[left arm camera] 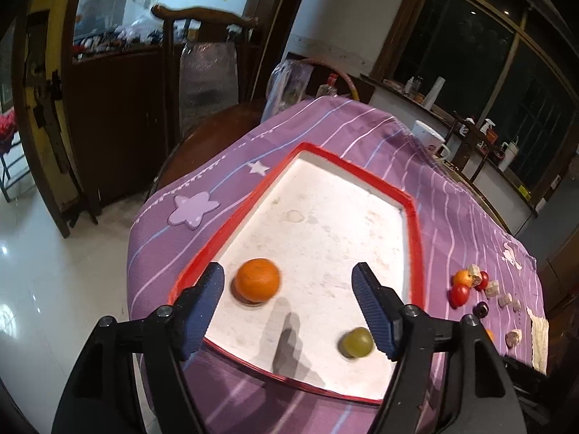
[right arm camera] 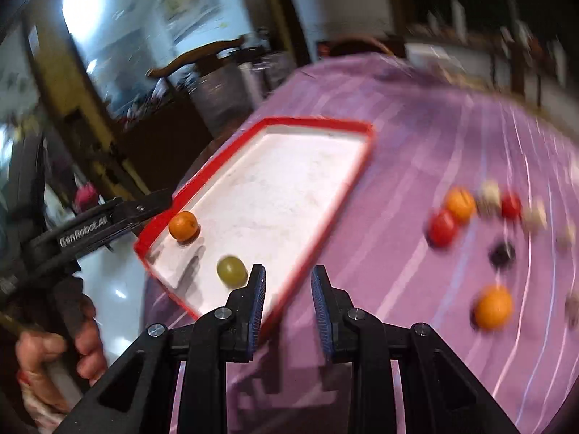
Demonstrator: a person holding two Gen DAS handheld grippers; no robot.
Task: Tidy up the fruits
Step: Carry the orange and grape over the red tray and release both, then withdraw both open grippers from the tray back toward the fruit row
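The loose fruits lie ahead and to the right of the right gripper (right arm camera: 287, 305), well apart from it: an orange (right arm camera: 494, 307) nearest, then a dark berry (right arm camera: 502, 253) and a red tomato (right arm camera: 442, 228) farther on. This hand is judged the nearer one for them. Its jaws stand partly apart and grasp nothing, aimed low over the purple cloth (right arm camera: 398, 166) just beside the red tray (right arm camera: 318, 123). The left gripper (left arm camera: 289, 307) hangs released above the tray, a mandarin (left arm camera: 257, 279) and green grape (left arm camera: 356, 342) between its fingers' lines.
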